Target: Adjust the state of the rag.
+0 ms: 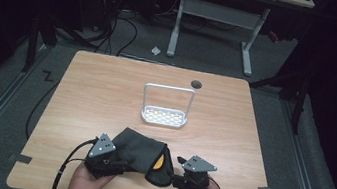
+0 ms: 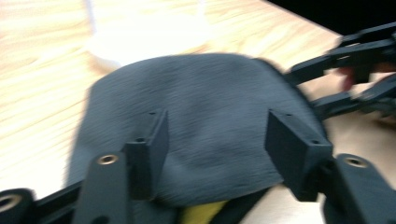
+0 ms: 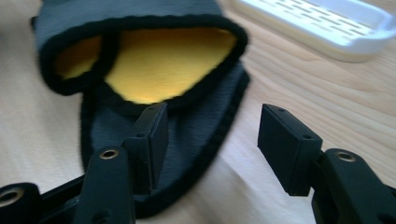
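A dark pouch (image 1: 140,153) with a yellow lining is flanked by the left gripper (image 2: 219,140) and right gripper (image 3: 212,140), both wide open and empty, so it could be pushed aside unheld.

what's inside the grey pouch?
The right gripper view looks into the open mouth of the grey pouch: yellow lining, with nothing seen lying in the visible part. Deeper inside is covered by the fabric. The white rack stands behind it on the table.
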`<state>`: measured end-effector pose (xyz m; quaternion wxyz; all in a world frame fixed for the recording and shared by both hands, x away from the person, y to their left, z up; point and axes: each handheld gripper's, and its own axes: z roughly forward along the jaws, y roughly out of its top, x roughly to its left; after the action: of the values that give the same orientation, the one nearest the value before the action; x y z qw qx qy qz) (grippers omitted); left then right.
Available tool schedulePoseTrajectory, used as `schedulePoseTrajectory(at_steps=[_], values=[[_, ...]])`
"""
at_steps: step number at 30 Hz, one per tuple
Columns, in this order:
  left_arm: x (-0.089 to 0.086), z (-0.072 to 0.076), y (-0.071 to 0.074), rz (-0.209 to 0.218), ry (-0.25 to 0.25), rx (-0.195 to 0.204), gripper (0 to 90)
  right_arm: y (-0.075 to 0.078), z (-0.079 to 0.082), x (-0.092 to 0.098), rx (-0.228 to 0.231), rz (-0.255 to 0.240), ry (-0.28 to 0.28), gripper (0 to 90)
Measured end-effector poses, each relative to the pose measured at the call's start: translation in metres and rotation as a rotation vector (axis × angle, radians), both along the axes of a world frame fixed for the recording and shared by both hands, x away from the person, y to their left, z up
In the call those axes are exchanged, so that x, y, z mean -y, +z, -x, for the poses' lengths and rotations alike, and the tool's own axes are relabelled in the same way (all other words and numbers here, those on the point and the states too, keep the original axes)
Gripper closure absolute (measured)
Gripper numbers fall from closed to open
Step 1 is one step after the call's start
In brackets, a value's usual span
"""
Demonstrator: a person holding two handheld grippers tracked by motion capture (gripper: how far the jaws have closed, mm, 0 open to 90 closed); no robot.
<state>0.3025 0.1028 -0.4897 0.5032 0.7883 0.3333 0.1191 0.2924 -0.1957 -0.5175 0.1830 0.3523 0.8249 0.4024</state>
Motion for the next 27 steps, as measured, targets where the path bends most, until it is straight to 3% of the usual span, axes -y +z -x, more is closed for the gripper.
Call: schedulePoseTrajectory(at_steps=[5, 6, 8, 12, 13, 14, 16, 18, 22, 27], values=[[0.021, 0.005, -0.009, -0.096, -0.081, -0.015, 35.1, -0.005, 0.002, -0.013, -0.025, 0.019, 0.039, 46.8], [0.021, 0.005, -0.009, -0.096, -0.081, -0.015, 36.1, -0.005, 0.002, -0.013, -0.025, 0.019, 0.039, 46.8], [0.026, 0.005, -0.013, -0.142, -0.083, -0.019, 37.9, -0.008, 0.002, -0.016, -0.035, 0.034, 0.052, 49.6], [0.026, 0.001, -0.018, -0.182, -0.063, -0.039, 63.7, -0.012, 0.002, -0.018, -0.043, 0.072, 0.062, 64.8], [0.026, 0.001, -0.018, -0.182, -0.063, -0.039, 68.4, -0.012, 0.002, -0.018, -0.043, 0.072, 0.062, 64.8], [0.023, -0.001, -0.018, -0.174, -0.061, -0.044, 68.4, -0.012, 0.001, -0.019, -0.041, 0.079, 0.062, 68.7], [0.021, -0.001, -0.018, -0.165, -0.056, -0.047, 80.6, -0.012, 0.002, -0.02, -0.039, 0.088, 0.066, 81.0], [0.017, -0.002, -0.016, -0.157, -0.048, -0.041, 85.5, -0.011, 0.002, -0.019, -0.058, 0.075, 0.075, 86.0], [0.006, -0.003, -0.005, -0.099, -0.012, -0.015, 85.9, -0.007, 0.002, -0.016, -0.042, 0.066, 0.071, 86.3], [-0.019, -0.008, 0.007, -0.012, 0.061, 0.003, 85.9, 0.004, 0.0, 0.0, 0.004, 0.045, 0.016, 86.4]])
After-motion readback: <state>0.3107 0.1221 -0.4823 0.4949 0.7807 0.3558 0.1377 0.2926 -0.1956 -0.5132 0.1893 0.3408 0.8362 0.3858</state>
